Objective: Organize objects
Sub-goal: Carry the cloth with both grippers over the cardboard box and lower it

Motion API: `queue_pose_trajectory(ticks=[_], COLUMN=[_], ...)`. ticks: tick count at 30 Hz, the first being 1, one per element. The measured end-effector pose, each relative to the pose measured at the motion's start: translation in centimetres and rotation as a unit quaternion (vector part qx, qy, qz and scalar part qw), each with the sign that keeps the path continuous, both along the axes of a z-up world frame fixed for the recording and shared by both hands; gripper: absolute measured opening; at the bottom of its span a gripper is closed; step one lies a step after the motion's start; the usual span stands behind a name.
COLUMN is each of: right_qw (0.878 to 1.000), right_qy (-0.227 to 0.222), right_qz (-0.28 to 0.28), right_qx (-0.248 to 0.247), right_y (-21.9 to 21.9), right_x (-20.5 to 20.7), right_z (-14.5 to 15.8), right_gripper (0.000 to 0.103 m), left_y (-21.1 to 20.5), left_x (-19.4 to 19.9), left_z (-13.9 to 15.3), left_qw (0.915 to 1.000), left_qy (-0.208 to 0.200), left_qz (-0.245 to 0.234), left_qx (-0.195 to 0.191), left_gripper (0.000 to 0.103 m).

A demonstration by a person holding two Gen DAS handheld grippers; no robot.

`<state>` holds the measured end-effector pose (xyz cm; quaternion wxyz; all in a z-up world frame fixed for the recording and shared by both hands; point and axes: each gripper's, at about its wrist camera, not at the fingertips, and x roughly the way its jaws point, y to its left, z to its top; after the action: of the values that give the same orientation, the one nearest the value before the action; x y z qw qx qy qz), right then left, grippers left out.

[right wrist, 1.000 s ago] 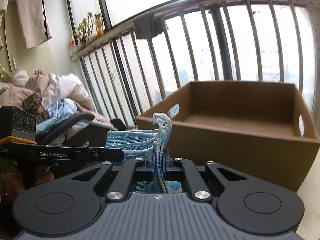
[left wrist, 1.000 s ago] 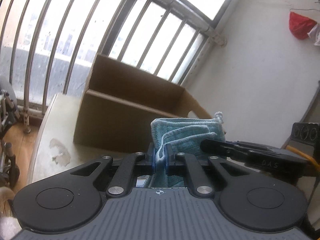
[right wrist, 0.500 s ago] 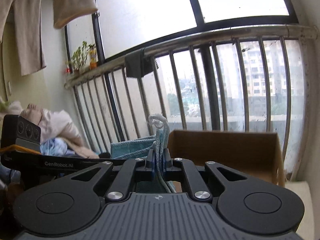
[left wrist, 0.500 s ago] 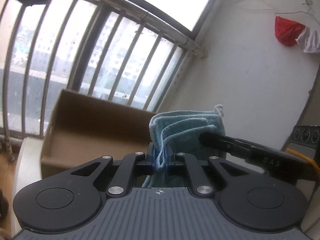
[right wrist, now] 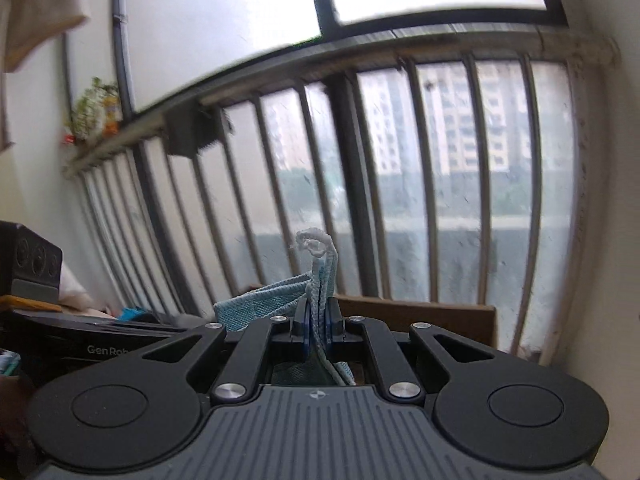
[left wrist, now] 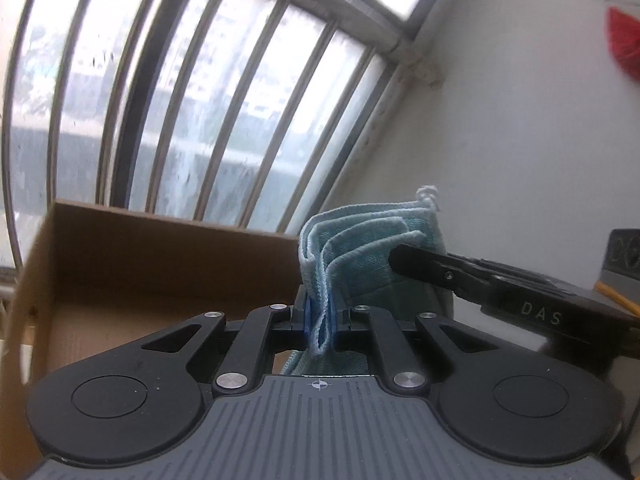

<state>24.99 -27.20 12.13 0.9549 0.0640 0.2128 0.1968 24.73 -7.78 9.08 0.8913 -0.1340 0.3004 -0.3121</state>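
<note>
Left wrist view — a folded towel held up in front of a cardboard box.
Box (left wrist: pixel 160 264) brown, open-topped; towel (left wrist: pixel 368 252) pale blue, white-edged, layered — left gripper (left wrist: pixel 320 316) and right gripper (right wrist: pixel 316 320) each clamp one end.

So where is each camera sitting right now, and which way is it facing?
Left wrist: on the left gripper, looking along it at the cardboard box and window bars; the right gripper enters from the right.
Right wrist: on that right gripper, facing the bars; the left gripper shows at left.
Shared: the folded blue towel, box and bars.
</note>
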Motion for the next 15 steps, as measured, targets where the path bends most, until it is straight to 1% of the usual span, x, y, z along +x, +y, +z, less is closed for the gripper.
queue_pose_trajectory(ticks=[5, 10, 15], right_qw=[0.998, 0.992, 0.985], right_qy=[0.059, 0.108, 0.132], right_qz=[-0.015, -0.030, -0.044], right_qx=[-0.006, -0.053, -0.106], right_y=[-1.4, -1.1, -0.4], right_x=[4.2, 7.7, 9.7], right_z=[-3.4, -7.0, -8.8], right_gripper=[0.008, 0.008, 0.008], left_y=[-2.6, -4.6, -6.3], left_x=[5.0, 8.5, 10.5], left_z=[-3.4, -6.7, -8.1], left_qw=[0.9975, 0.9905, 0.9852], left_qy=[0.066, 0.125, 0.147], left_qz=[0.002, 0.000, -0.004], left_qx=[0.026, 0.057, 0.088], left_gripper=[0.007, 0.007, 0.007])
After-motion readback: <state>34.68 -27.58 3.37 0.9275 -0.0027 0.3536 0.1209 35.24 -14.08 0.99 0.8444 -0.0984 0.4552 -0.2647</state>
